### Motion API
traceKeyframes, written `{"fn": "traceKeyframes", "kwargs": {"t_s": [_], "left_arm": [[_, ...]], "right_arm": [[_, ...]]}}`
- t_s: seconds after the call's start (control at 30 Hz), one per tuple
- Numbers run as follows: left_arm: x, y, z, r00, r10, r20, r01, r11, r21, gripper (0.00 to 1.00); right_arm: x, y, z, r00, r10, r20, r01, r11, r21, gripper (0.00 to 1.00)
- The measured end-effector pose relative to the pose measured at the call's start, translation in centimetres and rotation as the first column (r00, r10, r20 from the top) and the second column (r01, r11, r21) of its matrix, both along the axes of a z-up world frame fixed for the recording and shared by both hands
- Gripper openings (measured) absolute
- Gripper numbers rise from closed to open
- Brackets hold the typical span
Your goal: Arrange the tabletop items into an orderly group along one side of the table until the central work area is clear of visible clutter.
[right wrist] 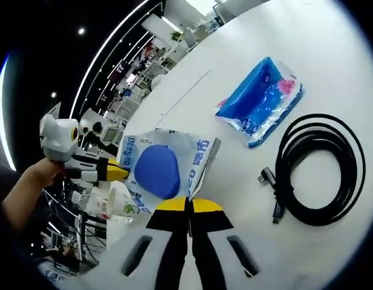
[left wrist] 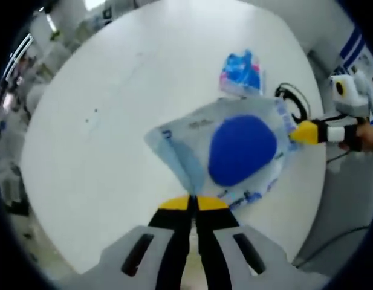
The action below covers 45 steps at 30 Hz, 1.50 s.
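A clear plastic bag [left wrist: 234, 151] with blue print and a round blue shape on it hangs stretched over the white table [left wrist: 113, 109]. In the left gripper view my left gripper [left wrist: 192, 203] is shut on the bag's near edge. From the right, my right gripper [left wrist: 307, 132] pinches the opposite corner. The right gripper view has the same bag [right wrist: 165, 163], with my right gripper [right wrist: 189, 205] shut on its lower edge and the left gripper [right wrist: 113, 171] clamped on its left side, held by a hand [right wrist: 35, 175].
A blue plastic packet [right wrist: 262, 99] lies on the table beyond the bag, also seen as the packet [left wrist: 242, 72]. A coiled black cable [right wrist: 319, 169] with a plug lies to its right. A white bottle with a green label [right wrist: 116, 205] sits under the bag.
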State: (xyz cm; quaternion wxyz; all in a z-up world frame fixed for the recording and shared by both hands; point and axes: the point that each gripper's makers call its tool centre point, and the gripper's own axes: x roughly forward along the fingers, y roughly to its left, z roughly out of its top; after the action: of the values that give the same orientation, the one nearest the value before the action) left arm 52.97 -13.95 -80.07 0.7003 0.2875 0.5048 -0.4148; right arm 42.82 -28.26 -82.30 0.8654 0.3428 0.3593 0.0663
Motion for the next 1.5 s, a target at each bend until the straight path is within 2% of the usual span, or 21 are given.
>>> {"fn": "traceKeyframes", "kwargs": {"t_s": [0.33, 0.43, 0.63, 0.77, 0.83, 0.9, 0.97, 1.07, 1.13, 1.23, 1.33, 1.37, 1.4, 1.43, 1.5], "left_arm": [[-1.8, 0.7, 0.2, 0.994, 0.104, -0.008, -0.105, 0.994, -0.036, 0.0], [-2.4, 0.9, 0.1, 0.993, 0.119, -0.005, -0.12, 0.992, -0.034, 0.0], [-3.2, 1.0, 0.1, 0.987, 0.16, 0.004, -0.16, 0.986, -0.048, 0.0], [-3.7, 0.8, 0.2, 0.975, 0.222, -0.006, -0.221, 0.972, -0.079, 0.0], [-3.8, 0.7, 0.2, 0.968, 0.251, 0.007, -0.249, 0.962, -0.11, 0.0], [-4.2, 0.6, 0.0, 0.951, 0.308, -0.008, -0.306, 0.942, -0.134, 0.0], [-4.6, 0.7, -0.2, 0.946, 0.325, -0.012, -0.323, 0.934, -0.15, 0.0], [-5.0, 0.7, -0.3, 0.921, 0.389, -0.031, -0.387, 0.902, -0.189, 0.0], [-5.1, 0.7, -0.4, 0.91, 0.413, -0.038, -0.411, 0.887, -0.212, 0.0], [-5.3, 0.7, -0.5, 0.886, 0.459, -0.059, -0.459, 0.855, -0.242, 0.0], [-5.3, 0.6, -0.4, 0.85, 0.522, -0.068, -0.518, 0.806, -0.288, 0.0], [-5.4, 0.6, -0.4, 0.851, 0.52, -0.067, -0.516, 0.806, -0.29, 0.0], [-5.4, 0.5, -0.4, 0.845, 0.53, -0.07, -0.524, 0.795, -0.306, 0.0], [-5.3, 0.3, -0.3, 0.828, 0.555, -0.076, -0.545, 0.767, -0.34, 0.0], [-5.4, 0.5, -0.3, 0.794, 0.599, -0.102, -0.591, 0.722, -0.361, 0.0]], "right_arm": [[1.4, -1.0, 0.2, 0.996, 0.083, -0.01, -0.083, 0.995, -0.053, 0.0], [1.8, -1.1, 0.3, 0.99, 0.141, -0.002, -0.141, 0.985, -0.098, 0.0], [2.9, -1.5, 0.8, 0.98, 0.201, 0.0, -0.199, 0.97, -0.141, 0.0], [3.5, -1.9, 0.9, 0.975, 0.223, -0.004, -0.221, 0.962, -0.16, 0.0], [3.8, -2.2, 1.0, 0.972, 0.234, -0.003, -0.231, 0.958, -0.171, 0.0], [4.0, -2.3, 1.0, 0.966, 0.257, -0.004, -0.253, 0.949, -0.188, 0.0], [4.2, -2.4, 0.9, 0.96, 0.28, -0.008, -0.275, 0.938, -0.21, 0.0], [4.4, -2.4, 0.9, 0.953, 0.302, -0.009, -0.296, 0.928, -0.225, 0.0], [4.5, -2.5, 0.9, 0.948, 0.317, -0.01, -0.31, 0.921, -0.237, 0.0], [4.6, -2.6, 0.8, 0.944, 0.331, -0.009, -0.323, 0.915, -0.243, 0.0], [4.8, -2.7, 0.6, 0.94, 0.342, -0.009, -0.333, 0.91, -0.249, 0.0], [4.9, -2.7, 0.6, 0.939, 0.342, -0.009, -0.334, 0.909, -0.25, 0.0], [5.0, -2.8, 0.5, 0.939, 0.343, -0.01, -0.334, 0.908, -0.252, 0.0], [5.1, -2.9, 0.5, 0.939, 0.345, -0.01, -0.335, 0.906, -0.257, 0.0], [5.2, -2.9, 0.4, 0.938, 0.347, -0.007, -0.337, 0.906, -0.258, 0.0]]}}
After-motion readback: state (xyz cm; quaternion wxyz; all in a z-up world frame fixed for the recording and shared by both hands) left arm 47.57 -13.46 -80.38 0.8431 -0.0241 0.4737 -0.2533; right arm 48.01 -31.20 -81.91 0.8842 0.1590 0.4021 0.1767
